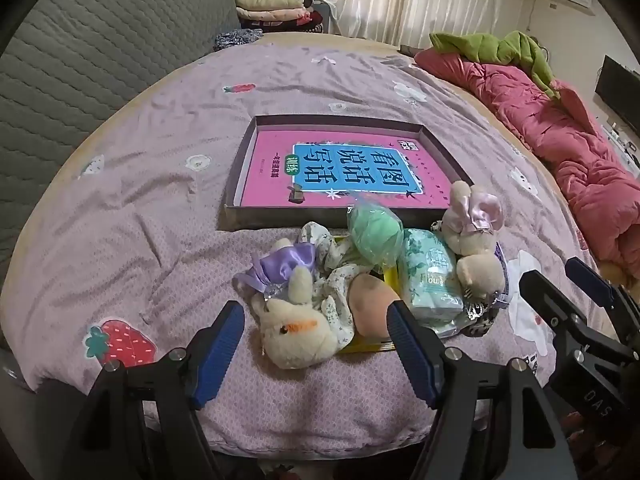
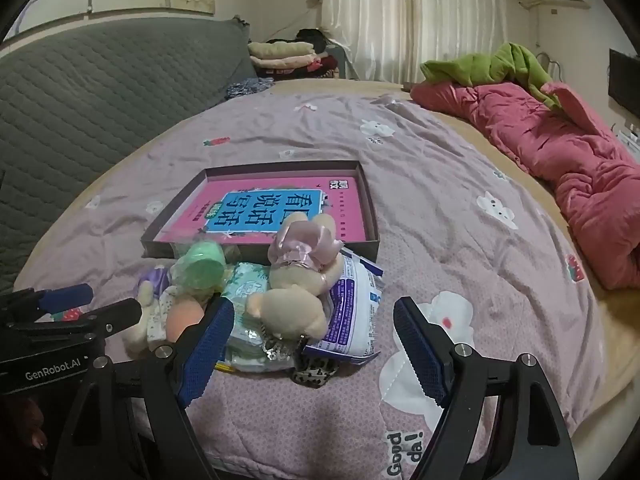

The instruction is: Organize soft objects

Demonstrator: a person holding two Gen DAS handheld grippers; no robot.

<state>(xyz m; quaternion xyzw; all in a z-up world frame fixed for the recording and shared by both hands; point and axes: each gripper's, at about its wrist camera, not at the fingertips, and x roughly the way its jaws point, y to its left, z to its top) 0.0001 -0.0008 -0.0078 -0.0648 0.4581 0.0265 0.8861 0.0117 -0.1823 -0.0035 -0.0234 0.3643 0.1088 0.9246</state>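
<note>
Lilac bedding [image 1: 160, 208] carries everything. Both the left tool [image 1: 316, 332] and right tool [image 2: 314, 338] gape wide, holding nothing, just short of the toy pile. Beyond lies the shallow box [image 1: 236, 212]. Best pinch the nearest rabbit [image 1: 296, 332] by its body.
</note>
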